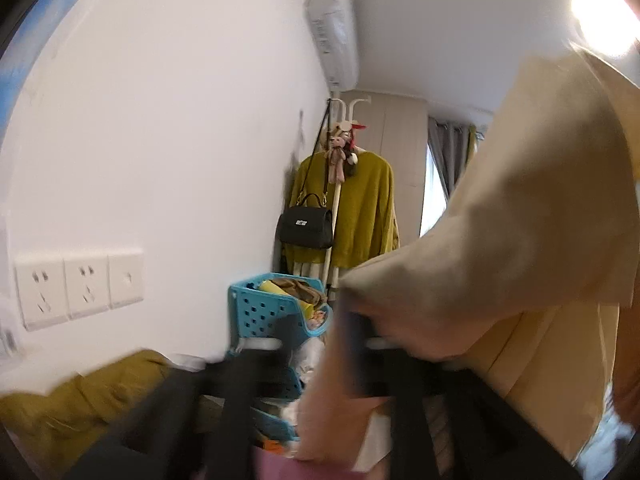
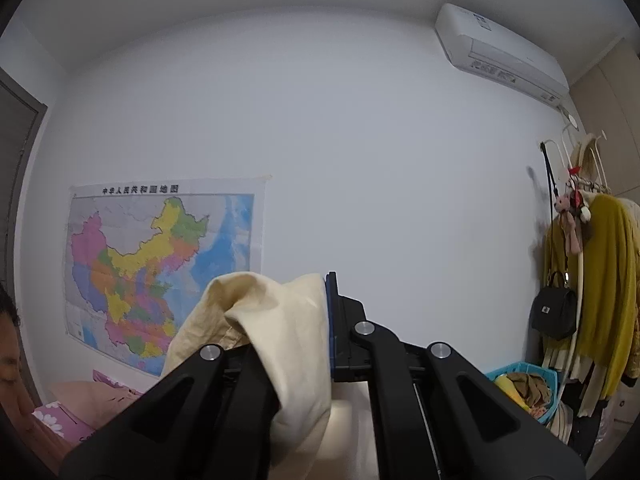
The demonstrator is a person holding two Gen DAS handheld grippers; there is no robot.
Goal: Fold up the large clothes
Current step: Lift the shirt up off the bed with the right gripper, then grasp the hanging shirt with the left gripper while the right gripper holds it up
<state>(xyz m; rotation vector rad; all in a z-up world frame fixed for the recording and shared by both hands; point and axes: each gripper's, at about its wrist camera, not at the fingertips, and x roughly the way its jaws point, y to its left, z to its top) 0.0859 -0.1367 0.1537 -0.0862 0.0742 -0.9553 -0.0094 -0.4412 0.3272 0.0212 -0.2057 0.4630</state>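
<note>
Left wrist view, from the left: sockets [image 1: 80, 286] on the white wall [image 1: 168, 120]; an olive cushion [image 1: 76, 404] low beside them; a blue basket [image 1: 264, 312] of oddments; a black bag [image 1: 306, 226] and an olive sweater [image 1: 360, 212] on a rack, an air conditioner [image 1: 334, 32] above. The left gripper [image 1: 316, 344] is blurred; its jaws stand apart, the cream garment [image 1: 520, 248] draped across the right-hand finger; whether the pads press on it, I cannot tell. The garment hangs raised, filling the right of this view.

Right wrist view, from the left: a map [image 2: 160, 264] on the wall; pink floral bedding [image 2: 80, 404] below; the right gripper [image 2: 326, 312] clamped tight on a bunch of the garment, cloth bulging over its left finger and falling between the arms; beyond, the basket, bag and sweater at the far right.
</note>
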